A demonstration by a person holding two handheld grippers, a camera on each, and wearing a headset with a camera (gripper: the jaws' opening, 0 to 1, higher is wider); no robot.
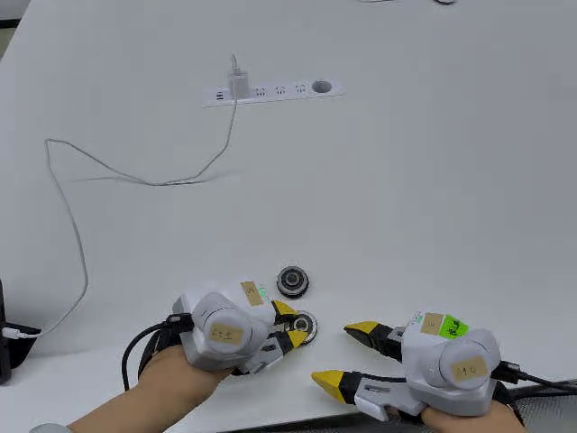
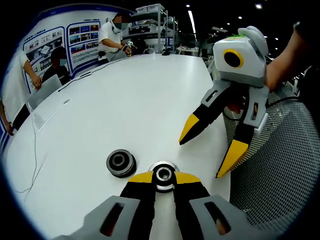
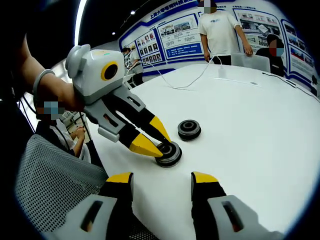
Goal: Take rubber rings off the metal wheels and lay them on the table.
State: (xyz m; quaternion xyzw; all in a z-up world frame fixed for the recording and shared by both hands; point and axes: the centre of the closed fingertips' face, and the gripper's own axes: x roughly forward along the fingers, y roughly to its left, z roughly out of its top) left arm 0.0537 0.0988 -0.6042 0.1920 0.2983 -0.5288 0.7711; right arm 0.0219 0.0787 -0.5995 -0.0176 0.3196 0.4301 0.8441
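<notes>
On the white table (image 1: 406,198) lie two small metal wheels. The near wheel (image 1: 306,326) (image 2: 164,173) (image 3: 170,155) sits between the yellow-tipped jaws of my left gripper (image 1: 294,325) (image 2: 164,178) (image 3: 164,146), which is shut on it from both sides. A little farther off lies the second wheel (image 1: 293,280) (image 2: 121,163) (image 3: 189,129), with a black rubber ring around it. My right gripper (image 1: 344,354) (image 2: 201,159) (image 3: 162,177) stands open just to the right of the held wheel, its tips pointing at it with nothing between them.
A white power strip (image 1: 270,91) with a plugged charger lies at the back, and its cable (image 1: 81,244) trails to the left edge. The table's front edge runs just below the grippers. A mesh chair (image 2: 270,175) is close behind. People stand at the far end.
</notes>
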